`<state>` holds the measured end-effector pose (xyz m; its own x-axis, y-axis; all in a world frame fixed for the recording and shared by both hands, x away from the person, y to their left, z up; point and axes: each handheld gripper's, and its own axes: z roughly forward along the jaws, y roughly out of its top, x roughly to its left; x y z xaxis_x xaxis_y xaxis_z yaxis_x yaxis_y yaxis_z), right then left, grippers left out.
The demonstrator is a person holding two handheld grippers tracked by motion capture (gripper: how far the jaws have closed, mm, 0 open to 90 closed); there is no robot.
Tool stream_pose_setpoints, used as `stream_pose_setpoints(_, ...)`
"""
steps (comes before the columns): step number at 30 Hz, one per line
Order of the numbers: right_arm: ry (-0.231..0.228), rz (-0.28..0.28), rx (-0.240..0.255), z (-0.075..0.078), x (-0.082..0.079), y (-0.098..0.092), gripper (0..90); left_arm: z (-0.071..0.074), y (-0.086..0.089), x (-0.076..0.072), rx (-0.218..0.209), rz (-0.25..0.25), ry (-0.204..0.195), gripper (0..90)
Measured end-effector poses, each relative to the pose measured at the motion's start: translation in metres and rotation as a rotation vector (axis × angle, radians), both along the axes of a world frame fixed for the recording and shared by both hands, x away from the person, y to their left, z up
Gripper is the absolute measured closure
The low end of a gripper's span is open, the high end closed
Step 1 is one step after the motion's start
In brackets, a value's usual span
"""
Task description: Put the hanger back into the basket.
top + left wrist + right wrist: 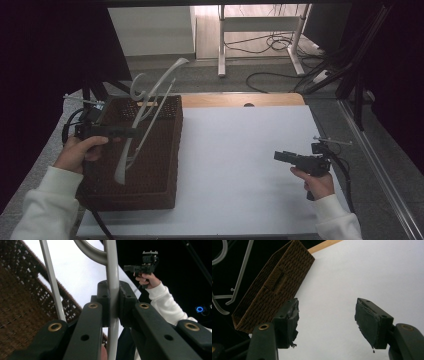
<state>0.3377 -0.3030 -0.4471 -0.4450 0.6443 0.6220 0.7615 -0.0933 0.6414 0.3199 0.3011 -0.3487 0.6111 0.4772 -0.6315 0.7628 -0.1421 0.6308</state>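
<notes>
One brown woven basket (150, 165) on white table (240, 165), left gripper (113, 302) jaws pinching one grey hanger (145, 110) above basket, right gripper (327, 322) jaws spread, holding nothing

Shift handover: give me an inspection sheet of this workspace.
Surface: white table top, bare right of the basket.
Job's things: brown woven rectangular basket at left; white plastic clothes hanger held tilted above it.
Clutter: nothing seen.
Grippers: left gripper shut on the hanger's bar; right gripper open, empty, above the table.
Cables: black cables on the floor beyond the table.
Surroundings: white desk frame, dark curtains.
</notes>
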Motion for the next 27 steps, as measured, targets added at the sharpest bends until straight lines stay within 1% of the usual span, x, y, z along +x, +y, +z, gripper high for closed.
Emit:
stream_pose_setpoints(3,0.000,-0.003,0.000,0.000,0.000,-0.001,35.9,-0.004,0.006,0.001,0.013,0.007,0.006,82.0)
stream_pose_setpoints(7,0.006,-0.009,-0.001,-0.002,0.000,-0.002,35.9,-0.011,0.014,0.002,0.019,0.034,0.018,82.0)
stream_pose_setpoints(10,0.010,-0.013,0.000,-0.002,0.000,-0.002,35.9,-0.016,0.021,0.002,0.028,0.038,0.020,82.0)
stream_pose_setpoints(13,0.008,-0.017,0.004,-0.002,0.000,-0.003,36.0,-0.020,0.028,0.000,0.031,0.041,0.023,82.0)
stream_pose_setpoints(17,0.010,-0.023,0.006,-0.003,0.001,-0.004,36.0,-0.026,0.040,-0.003,0.038,0.058,0.031,82.0)
stream_pose_setpoints(23,0.013,-0.026,0.006,-0.003,0.001,-0.004,35.9,-0.037,0.059,-0.007,0.054,0.093,0.063,82.1)
stream_pose_setpoints(27,0.014,-0.032,0.012,-0.003,0.001,-0.005,35.9,-0.046,0.068,-0.008,0.064,0.078,0.075,82.0)
